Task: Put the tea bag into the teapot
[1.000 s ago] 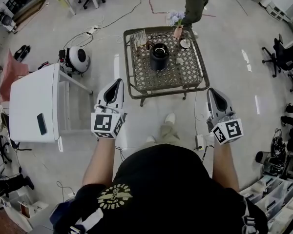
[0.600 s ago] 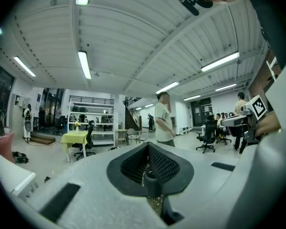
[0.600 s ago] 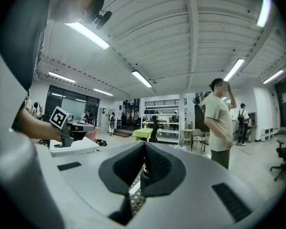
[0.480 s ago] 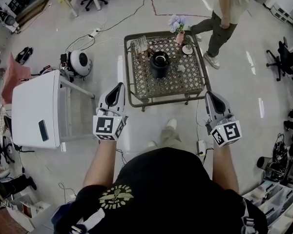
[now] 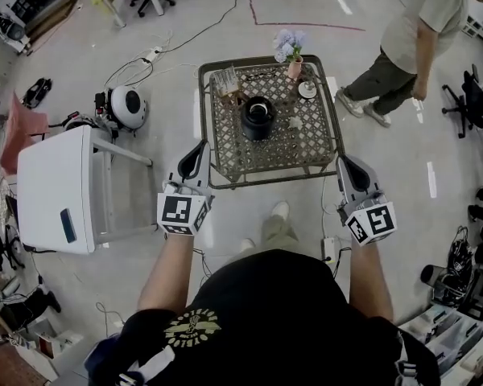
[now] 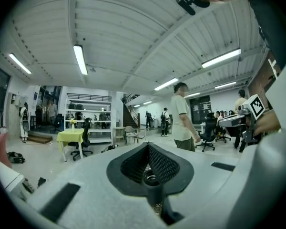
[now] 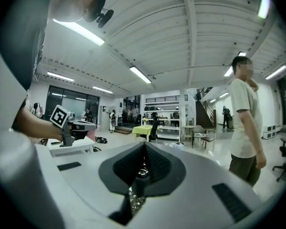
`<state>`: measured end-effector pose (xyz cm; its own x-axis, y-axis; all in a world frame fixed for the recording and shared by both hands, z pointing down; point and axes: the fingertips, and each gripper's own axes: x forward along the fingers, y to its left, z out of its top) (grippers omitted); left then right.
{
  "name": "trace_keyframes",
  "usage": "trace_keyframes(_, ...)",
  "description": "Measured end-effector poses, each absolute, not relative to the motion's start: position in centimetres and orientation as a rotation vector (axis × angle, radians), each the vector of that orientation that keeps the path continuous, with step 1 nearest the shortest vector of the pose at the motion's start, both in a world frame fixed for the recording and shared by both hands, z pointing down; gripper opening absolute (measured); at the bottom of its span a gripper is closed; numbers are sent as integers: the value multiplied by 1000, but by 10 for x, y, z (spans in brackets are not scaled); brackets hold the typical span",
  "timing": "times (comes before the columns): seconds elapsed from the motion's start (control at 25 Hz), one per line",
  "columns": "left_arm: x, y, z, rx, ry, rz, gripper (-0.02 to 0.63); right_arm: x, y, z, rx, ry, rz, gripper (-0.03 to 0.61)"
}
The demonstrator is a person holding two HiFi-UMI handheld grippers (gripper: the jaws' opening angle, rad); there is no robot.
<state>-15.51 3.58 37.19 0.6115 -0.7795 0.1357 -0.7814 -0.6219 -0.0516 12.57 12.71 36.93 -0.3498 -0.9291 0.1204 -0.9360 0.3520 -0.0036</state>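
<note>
A lattice table (image 5: 225, 147) bears a black teapot (image 5: 258, 117), a flower vase (image 5: 294, 67), a glass (image 5: 225, 81), a saucer (image 5: 307, 91) and a small white item (image 5: 294, 122).

Head camera looks steeply down; gripper cameras face level toward a bystander (image 7: 243, 113).

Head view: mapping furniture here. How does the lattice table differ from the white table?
The lattice table is dark openwork metal; the white table has a solid pale top. The lattice table carries a teapot and a flower vase; the white table only one dark flat item. Both stand on the floor.
</note>
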Motion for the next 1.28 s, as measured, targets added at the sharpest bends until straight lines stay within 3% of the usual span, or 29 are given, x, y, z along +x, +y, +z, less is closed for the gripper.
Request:
trace_keyframes(1.0,-73,-53,381,2707,-1521,278,-5,193,18,388,1515,-2668,187,9)
trace_keyframes(1.28,-85,-54,393,2657,-1567,310,-5,180,2,408,1445,-2707,233,9)
